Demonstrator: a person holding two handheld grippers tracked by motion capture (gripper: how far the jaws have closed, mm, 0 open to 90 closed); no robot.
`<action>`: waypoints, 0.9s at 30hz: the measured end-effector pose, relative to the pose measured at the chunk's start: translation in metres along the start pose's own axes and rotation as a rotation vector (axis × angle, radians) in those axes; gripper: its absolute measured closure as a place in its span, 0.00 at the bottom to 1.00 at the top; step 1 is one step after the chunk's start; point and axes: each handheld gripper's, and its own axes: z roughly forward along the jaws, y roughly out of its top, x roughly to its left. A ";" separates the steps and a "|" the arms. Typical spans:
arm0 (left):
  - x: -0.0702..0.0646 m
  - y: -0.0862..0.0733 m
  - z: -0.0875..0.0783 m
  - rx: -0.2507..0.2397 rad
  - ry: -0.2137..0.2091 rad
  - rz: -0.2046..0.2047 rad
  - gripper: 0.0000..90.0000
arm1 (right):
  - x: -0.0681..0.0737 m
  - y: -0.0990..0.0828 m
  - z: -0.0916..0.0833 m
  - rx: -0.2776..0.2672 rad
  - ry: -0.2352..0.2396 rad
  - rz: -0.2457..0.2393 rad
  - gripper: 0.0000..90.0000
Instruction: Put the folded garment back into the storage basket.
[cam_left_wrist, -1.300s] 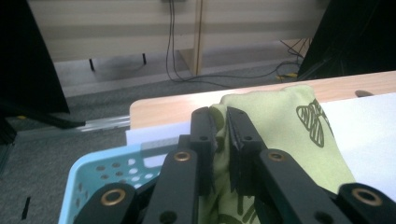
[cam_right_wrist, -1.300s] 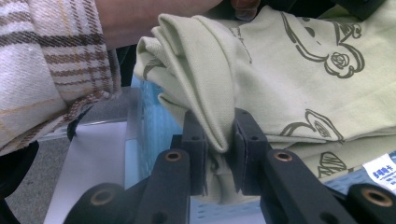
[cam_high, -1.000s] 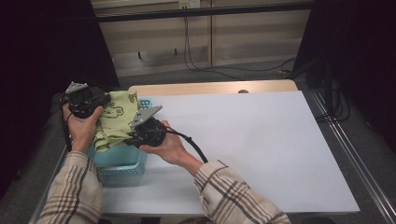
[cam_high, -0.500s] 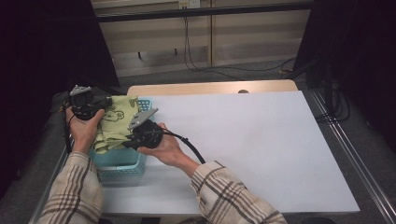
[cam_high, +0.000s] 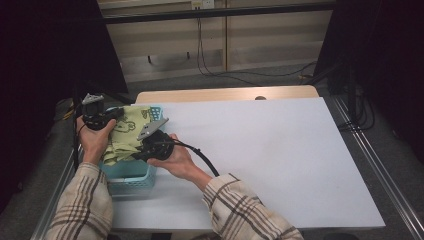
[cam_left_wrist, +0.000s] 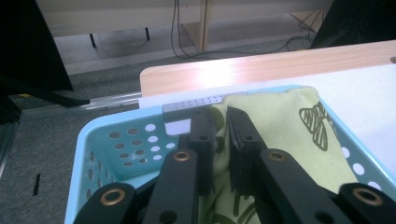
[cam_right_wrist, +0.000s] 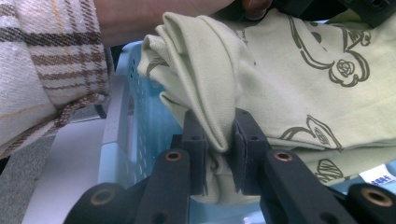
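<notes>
High view: a folded green cloth (cam_high: 125, 134) hung over a light blue basket (cam_high: 131, 181) at the near left corner of the white table (cam_high: 280, 150).
Left gripper (cam_left_wrist: 221, 140): its jaws were clamped on the far edge of the cloth.
Right gripper (cam_right_wrist: 219, 149): its jaws were clamped on the folded near corner.
Step, as I judge: lowering the cloth into the basket.
Advice: keep both ends level and hold both grips until the cloth lies inside.
Cloth: pale green, soft, with dark printed drawings, several layers thick.
</notes>
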 end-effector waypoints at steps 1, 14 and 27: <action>-0.001 0.000 0.000 0.004 -0.001 -0.001 0.91 | 0.000 0.000 0.000 0.001 0.000 0.005 0.86; 0.000 -0.008 0.007 0.031 0.014 0.007 0.91 | -0.002 -0.005 0.004 0.010 0.001 0.019 0.86; 0.001 -0.015 0.015 0.068 0.016 0.013 0.91 | -0.006 -0.010 0.010 0.040 0.017 0.029 0.86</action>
